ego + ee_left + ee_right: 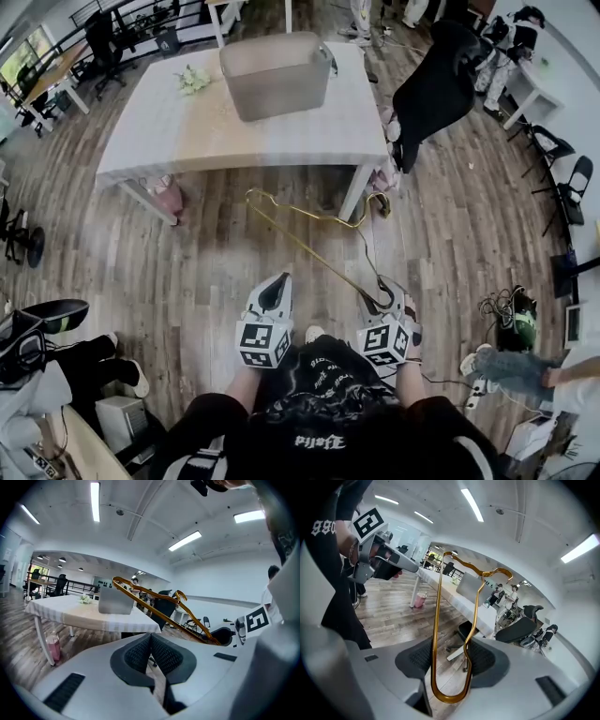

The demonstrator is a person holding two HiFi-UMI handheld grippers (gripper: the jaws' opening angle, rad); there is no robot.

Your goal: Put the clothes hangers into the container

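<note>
A thin gold clothes hanger point(310, 253) hangs in the air in front of me, with my right gripper point(389, 300) shut on its lower loop. In the right gripper view both wires of the hanger point(437, 620) pass between the pads of the right gripper point(452, 657), and its hook points away towards the table. The grey container point(275, 73) stands on the white table point(169, 131) ahead, well beyond the hanger. My left gripper point(277, 283) is beside the right one, shut on nothing. In the left gripper view the hanger point(166, 615) crosses in front of the left gripper point(151, 640).
A small bunch of white flowers point(192, 80) lies left of the container. A black office chair point(436, 89) stands at the table's right end, and a pink object point(169, 197) by its left leg. Folding chairs point(562, 178) and a seated person point(511, 366) are at the right.
</note>
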